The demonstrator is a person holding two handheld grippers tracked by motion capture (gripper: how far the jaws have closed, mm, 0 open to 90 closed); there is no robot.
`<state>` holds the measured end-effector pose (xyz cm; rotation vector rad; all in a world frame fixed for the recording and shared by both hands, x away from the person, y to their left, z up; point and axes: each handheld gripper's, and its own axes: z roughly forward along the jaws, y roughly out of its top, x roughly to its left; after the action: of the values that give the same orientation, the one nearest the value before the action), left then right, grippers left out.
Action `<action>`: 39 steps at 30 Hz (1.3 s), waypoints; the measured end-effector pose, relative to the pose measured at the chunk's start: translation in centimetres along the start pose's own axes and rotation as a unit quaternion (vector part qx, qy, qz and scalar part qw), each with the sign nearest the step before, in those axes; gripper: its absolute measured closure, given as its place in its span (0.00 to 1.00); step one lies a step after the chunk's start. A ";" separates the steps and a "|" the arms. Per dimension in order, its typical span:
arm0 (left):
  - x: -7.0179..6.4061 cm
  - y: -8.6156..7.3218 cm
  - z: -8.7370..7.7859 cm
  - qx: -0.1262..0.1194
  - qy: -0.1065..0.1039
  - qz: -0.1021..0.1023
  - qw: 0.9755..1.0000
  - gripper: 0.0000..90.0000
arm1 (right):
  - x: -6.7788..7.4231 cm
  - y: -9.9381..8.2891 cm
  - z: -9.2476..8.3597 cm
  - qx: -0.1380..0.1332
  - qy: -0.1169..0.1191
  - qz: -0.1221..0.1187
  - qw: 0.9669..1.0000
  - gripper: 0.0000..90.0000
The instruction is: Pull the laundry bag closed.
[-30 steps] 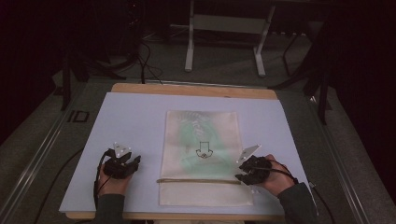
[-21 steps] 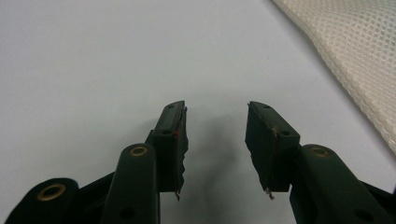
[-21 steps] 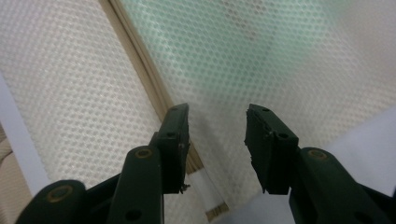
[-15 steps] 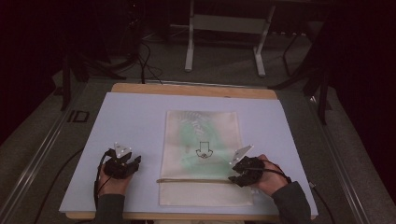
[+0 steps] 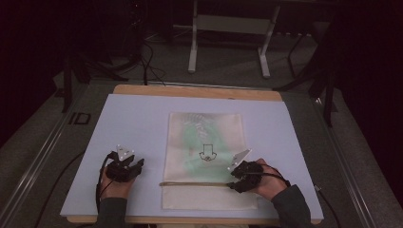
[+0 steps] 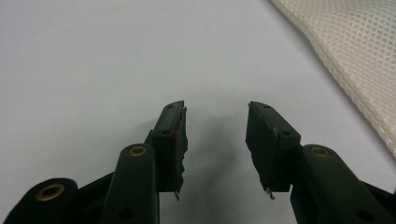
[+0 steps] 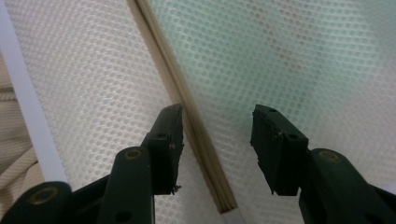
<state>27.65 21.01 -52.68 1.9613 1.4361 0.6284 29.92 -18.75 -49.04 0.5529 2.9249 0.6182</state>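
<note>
A pale mesh bag (image 5: 209, 137) lies flat on the white table (image 5: 133, 123), with something green inside and a black mark on it. A tan zip strip (image 5: 195, 184) crosses its near end. My right gripper (image 5: 240, 171) rests at the bag's right edge. In the right gripper view my right gripper (image 7: 217, 135) is open, its jaws have just been opening, and the zip strip (image 7: 196, 126) runs on the mesh (image 7: 280, 56) below them, near the left jaw. My left gripper (image 5: 124, 164) sits left of the bag. In its own view my left gripper (image 6: 215, 135) is open over the bare table (image 6: 93, 56), and the bag's edge (image 6: 355, 56) lies off to the right.
A wooden edge (image 5: 190, 90) borders the table's far side. Beyond it are a metal stand (image 5: 228, 42) and loose cables on the dark floor. A person's hands and sleeves come in at the near edge.
My right gripper has slid a little to the left, onto the bag's right edge by the zip strip. The left gripper and the bag have stayed put.
</note>
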 end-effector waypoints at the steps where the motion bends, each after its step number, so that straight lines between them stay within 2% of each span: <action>1: 0.0 0.0 0.0 0.000 0.000 0.000 1.000 0.63 | 0.1 0.1 0.1 0.000 0.001 0.001 1.000 0.59; 39: 0.1 0.1 -0.2 -0.003 -0.001 -0.002 1.000 0.63 | 2.0 4.5 1.9 -0.011 0.035 -0.046 0.998 0.57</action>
<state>27.61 21.13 -52.52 1.9524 1.4350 0.6270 29.86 -13.42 -48.98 0.4001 2.9834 0.6713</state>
